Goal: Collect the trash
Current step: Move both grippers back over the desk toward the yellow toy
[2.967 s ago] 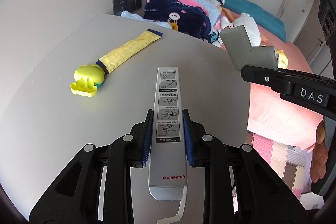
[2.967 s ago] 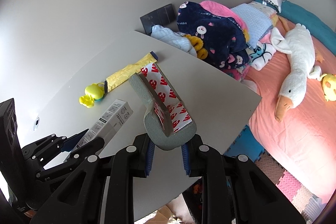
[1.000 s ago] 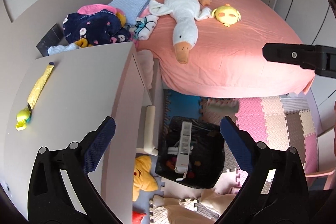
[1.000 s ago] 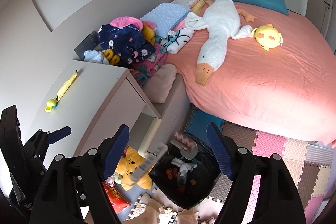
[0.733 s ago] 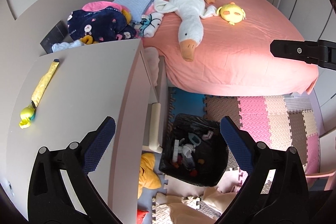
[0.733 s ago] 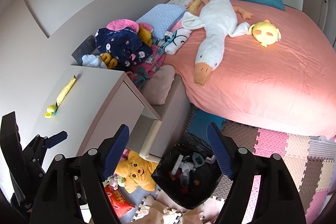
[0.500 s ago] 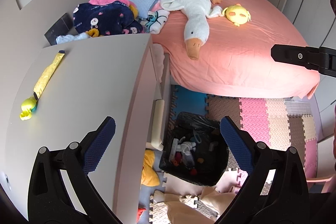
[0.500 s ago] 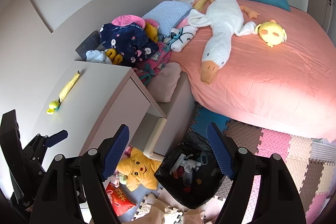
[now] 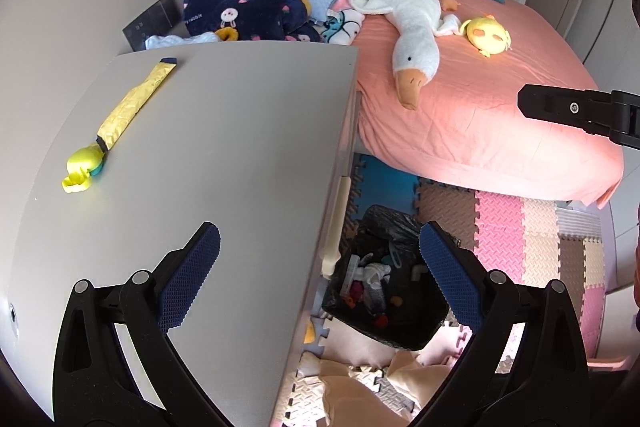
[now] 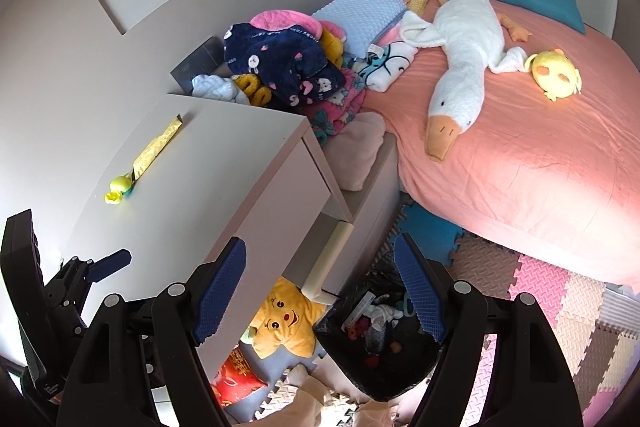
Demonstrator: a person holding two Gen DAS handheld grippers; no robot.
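A black trash bag (image 9: 404, 227) sits on the floor beside the desk, holding a grey box, white scraps and small red bits; it also shows low in the right wrist view as the trash bag (image 10: 400, 367). My left gripper (image 9: 319, 251) hangs open and empty over the desk edge and the bag. My right gripper (image 10: 320, 267) is open and empty above the bag. On the grey desk (image 9: 224, 155) lies a yellow wrapper with a yellow duck head (image 9: 120, 119), seen in the right wrist view as the wrapper (image 10: 148, 155).
A pink bed (image 9: 500, 115) with a white goose plush (image 9: 412, 27) and a small yellow plush (image 9: 490, 35) fills the right. Folded clothes (image 9: 248, 7) are piled behind the desk. Foam floor mats (image 9: 540, 243) and a yellow star plush (image 10: 284, 323) lie by the bag.
The grey box and the tape roll left the grippers and dropped into the bag. Both open grippers have since drifted back over the desk, so more desk top fills the left view.
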